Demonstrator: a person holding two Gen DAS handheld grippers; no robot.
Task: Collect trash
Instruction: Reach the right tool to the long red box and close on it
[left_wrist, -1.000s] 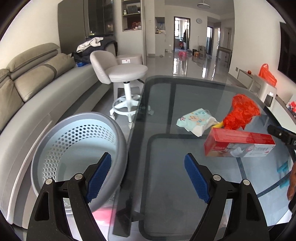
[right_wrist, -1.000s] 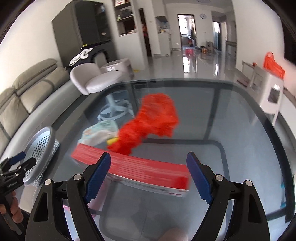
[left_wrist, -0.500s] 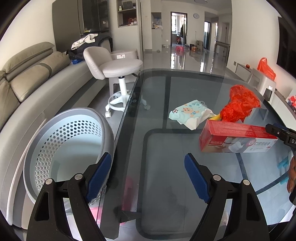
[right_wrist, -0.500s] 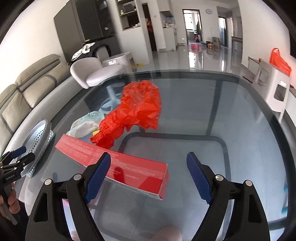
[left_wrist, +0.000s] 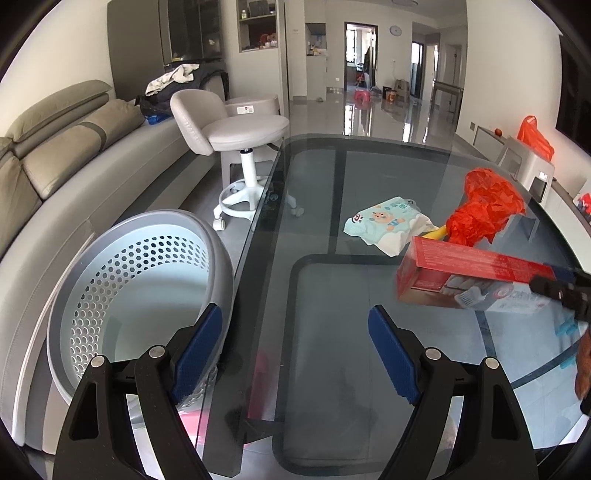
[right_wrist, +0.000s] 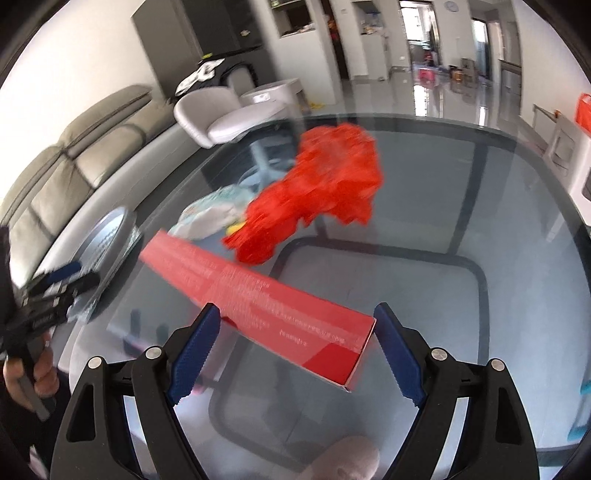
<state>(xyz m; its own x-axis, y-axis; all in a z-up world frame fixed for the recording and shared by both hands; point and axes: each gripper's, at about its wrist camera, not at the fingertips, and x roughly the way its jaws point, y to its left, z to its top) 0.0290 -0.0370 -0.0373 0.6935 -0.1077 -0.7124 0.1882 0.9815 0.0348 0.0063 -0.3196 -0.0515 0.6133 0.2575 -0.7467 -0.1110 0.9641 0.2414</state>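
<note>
A long red toothpaste box (right_wrist: 258, 302) lies on the glass table (right_wrist: 480, 206); it also shows in the left wrist view (left_wrist: 472, 273). My right gripper (right_wrist: 295, 347) is open, its near end between the blue pads. Behind it lie a crumpled red plastic bag (right_wrist: 317, 195) and a white printed wipes pack (left_wrist: 388, 221). My left gripper (left_wrist: 295, 343) is open and empty over the table's left edge, beside a grey perforated basket (left_wrist: 136, 280) on the floor.
A grey sofa (left_wrist: 55, 166) runs along the left. A grey swivel stool (left_wrist: 236, 129) stands at the table's far left corner. A white cabinet with an orange bag (left_wrist: 532, 144) stands at the right.
My right gripper has moved forward over the red box, whose near end now sits between its pads. The left gripper has drifted slightly left.
</note>
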